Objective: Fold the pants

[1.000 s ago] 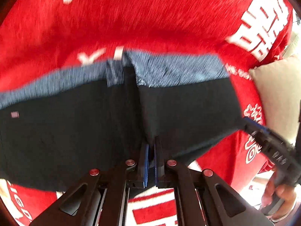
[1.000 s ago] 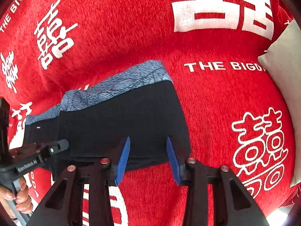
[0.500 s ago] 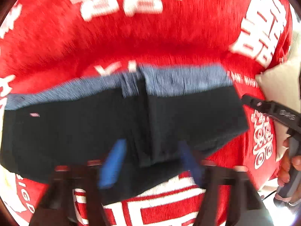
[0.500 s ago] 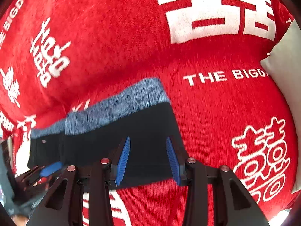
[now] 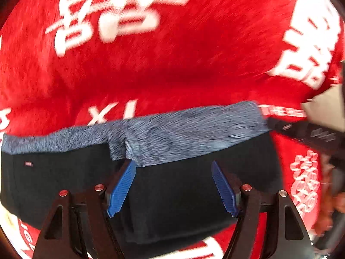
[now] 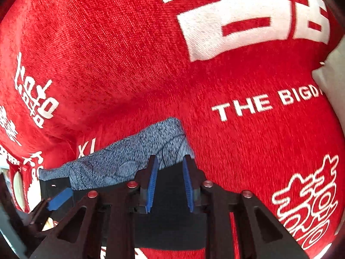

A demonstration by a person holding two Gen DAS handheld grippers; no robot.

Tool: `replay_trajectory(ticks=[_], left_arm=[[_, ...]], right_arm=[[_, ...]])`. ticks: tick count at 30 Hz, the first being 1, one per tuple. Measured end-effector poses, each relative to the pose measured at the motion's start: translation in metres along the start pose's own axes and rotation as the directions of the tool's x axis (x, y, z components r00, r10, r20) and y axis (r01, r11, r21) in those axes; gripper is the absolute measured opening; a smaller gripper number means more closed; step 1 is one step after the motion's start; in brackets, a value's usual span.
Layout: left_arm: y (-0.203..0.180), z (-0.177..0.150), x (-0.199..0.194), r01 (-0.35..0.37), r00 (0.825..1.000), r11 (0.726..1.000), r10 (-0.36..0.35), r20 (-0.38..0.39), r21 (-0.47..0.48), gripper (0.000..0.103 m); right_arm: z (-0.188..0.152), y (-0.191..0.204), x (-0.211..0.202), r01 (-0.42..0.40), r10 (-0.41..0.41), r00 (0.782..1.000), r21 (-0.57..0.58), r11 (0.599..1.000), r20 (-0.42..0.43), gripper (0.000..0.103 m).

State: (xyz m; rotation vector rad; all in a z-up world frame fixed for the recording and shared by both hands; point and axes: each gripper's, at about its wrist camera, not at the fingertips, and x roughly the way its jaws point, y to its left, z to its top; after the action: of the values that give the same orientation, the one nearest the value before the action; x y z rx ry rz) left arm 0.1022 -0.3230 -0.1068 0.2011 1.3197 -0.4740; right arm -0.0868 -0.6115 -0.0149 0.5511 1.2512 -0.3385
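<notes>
- Pants [image 5: 172,185] lie flat on the red blanket [image 5: 172,64], partly folded, long axis running left to right across the left wrist view, with the grey-blue waistband [image 5: 183,129] along the far edge.
- Left gripper [image 5: 172,185] points steeply down over the dark cloth just this side of the waistband; its blue pads [image 5: 121,191] stand spread wide, pinching nothing.
- Right gripper [image 6: 170,181] hovers at the garment's right-hand end, near the waistband corner; its jaws are closing, dark cloth beneath the gap, though pad contact cannot be told.
- Judgement: the right hand is nearer the free end, so a fold along the long axis would likely start there.
- A pale cushion [image 6: 332,75] sits well apart, at the right.
</notes>
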Motion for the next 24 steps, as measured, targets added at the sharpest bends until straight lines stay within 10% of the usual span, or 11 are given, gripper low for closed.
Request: replay_trajectory(ticks=[13,24], left_arm=[[0.043,-0.029,0.025,-0.016,0.998,0.992,0.009,-0.055,-0.123,0.081],[0.043,-0.044,0.017,-0.024,0.998,0.990,0.015,-0.065,-0.137,0.081]], right_arm=[[0.028,0.025,0.063,0.021,-0.033,0.997,-0.160,0.987,-0.074,0.020],[-0.011,0.022,0.013,-0.021,0.011,0.998,-0.158,0.987,-0.069,0.032]])
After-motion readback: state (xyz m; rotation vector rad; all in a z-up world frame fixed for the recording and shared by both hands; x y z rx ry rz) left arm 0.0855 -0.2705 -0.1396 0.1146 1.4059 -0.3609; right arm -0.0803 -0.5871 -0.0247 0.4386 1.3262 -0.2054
